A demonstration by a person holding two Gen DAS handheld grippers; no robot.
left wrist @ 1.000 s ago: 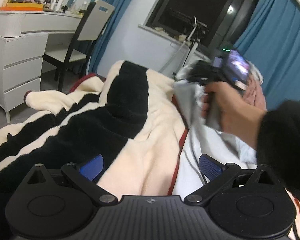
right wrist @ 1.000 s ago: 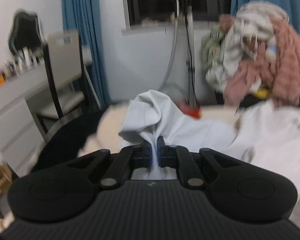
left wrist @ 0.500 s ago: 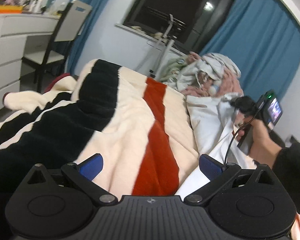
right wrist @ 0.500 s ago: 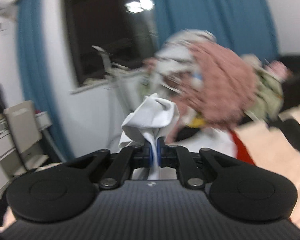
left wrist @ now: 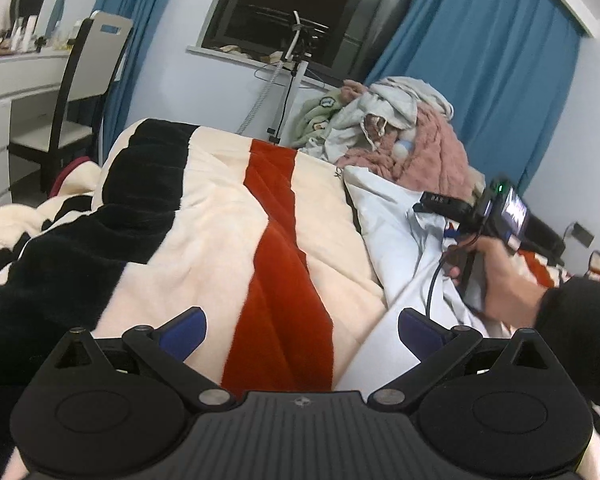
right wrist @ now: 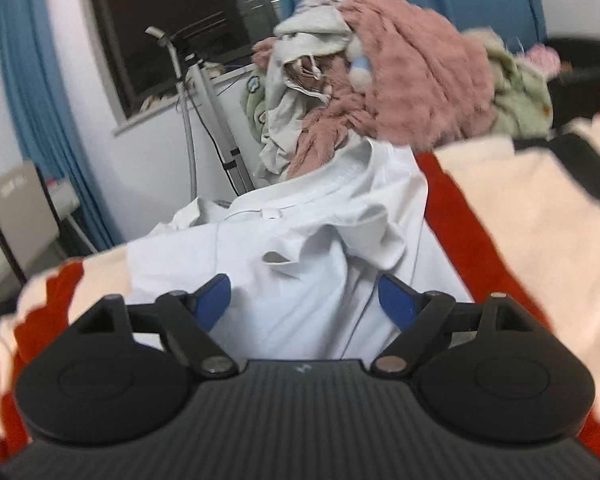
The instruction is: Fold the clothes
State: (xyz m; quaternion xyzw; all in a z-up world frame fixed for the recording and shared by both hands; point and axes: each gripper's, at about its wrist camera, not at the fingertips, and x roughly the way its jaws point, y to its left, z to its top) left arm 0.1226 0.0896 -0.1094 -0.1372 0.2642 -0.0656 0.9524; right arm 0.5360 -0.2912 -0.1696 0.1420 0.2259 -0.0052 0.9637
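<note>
The right claw (right wrist: 302, 300) was opening, its blue pads (right wrist: 214, 300) spread wide and gripping nothing, with the crumpled white cotton shirt (right wrist: 300, 248) lying loose below and between them. That shirt lay on the cream, red and black striped fleece blanket (right wrist: 520, 216) covering the bed, its collar end just beside the heap of pink fluffy and pale green unfolded clothes (right wrist: 400, 92) beyond it. The left claw (left wrist: 302, 330) hung spread and empty over the blanket's red stripe, to the left of the shirt. A hand in a black sleeve (left wrist: 496, 276) held the right claw's handle over the shirt.
</note>
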